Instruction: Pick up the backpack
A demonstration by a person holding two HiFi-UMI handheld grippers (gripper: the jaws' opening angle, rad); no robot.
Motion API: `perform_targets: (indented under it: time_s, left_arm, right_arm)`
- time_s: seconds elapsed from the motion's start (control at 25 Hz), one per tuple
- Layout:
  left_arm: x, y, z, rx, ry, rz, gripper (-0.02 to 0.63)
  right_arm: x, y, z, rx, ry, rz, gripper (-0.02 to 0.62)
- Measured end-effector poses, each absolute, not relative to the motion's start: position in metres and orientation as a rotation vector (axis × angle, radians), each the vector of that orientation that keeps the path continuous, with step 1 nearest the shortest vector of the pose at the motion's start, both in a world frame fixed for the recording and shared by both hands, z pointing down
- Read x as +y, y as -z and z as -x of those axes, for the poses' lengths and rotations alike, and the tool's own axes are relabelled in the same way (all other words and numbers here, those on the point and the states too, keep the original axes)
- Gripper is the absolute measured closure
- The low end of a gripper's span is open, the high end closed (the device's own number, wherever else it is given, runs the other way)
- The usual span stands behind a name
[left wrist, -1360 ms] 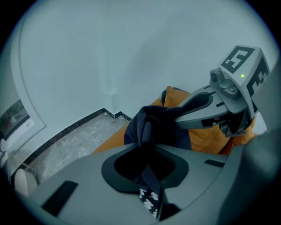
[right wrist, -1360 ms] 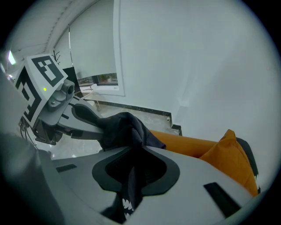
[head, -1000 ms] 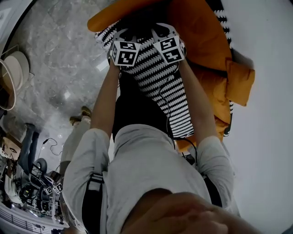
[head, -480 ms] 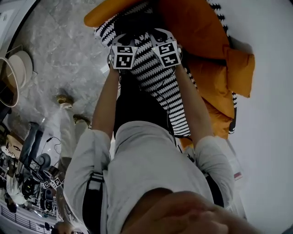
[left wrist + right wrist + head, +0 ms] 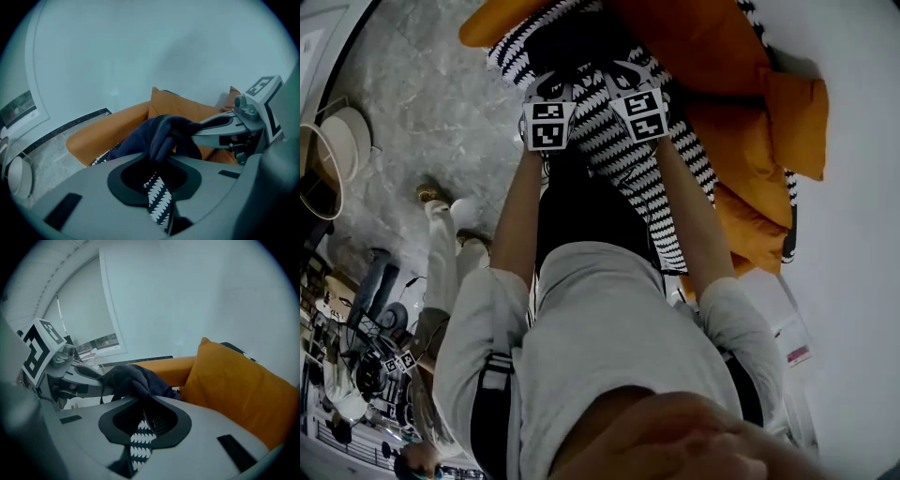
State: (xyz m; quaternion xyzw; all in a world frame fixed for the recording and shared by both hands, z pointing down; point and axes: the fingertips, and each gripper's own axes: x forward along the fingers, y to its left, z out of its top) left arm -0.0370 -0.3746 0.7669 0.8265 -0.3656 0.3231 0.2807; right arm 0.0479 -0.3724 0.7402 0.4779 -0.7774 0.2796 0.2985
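In their own views, the left gripper (image 5: 158, 157) and the right gripper (image 5: 146, 409) each pinch a fold of the dark navy backpack (image 5: 154, 131), held above a black-and-white zigzag throw (image 5: 623, 155). Only the head view shows the 2 side by side over an orange sofa (image 5: 722, 56), a cushion (image 5: 797, 122) close behind, and another person's legs (image 5: 441, 253) on the marble floor (image 5: 431, 94).

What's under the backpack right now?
Under the backpack, a black-and-white zigzag throw spreads over the orange sofa. The patch directly beneath the backpack is covered, so whether they touch cannot be told.
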Motion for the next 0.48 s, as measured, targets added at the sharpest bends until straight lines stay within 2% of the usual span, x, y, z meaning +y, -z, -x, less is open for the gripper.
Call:
perform_targets:
  time_s: [0.48]
  left_arm:
    - [-0.326, -0.751, 0.027, -0.926, -0.941, -2.225, 0.546]
  right_arm:
    - [-0.317, -0.726, -0.073, -2.035, -0.834, -1.392, 0.525]
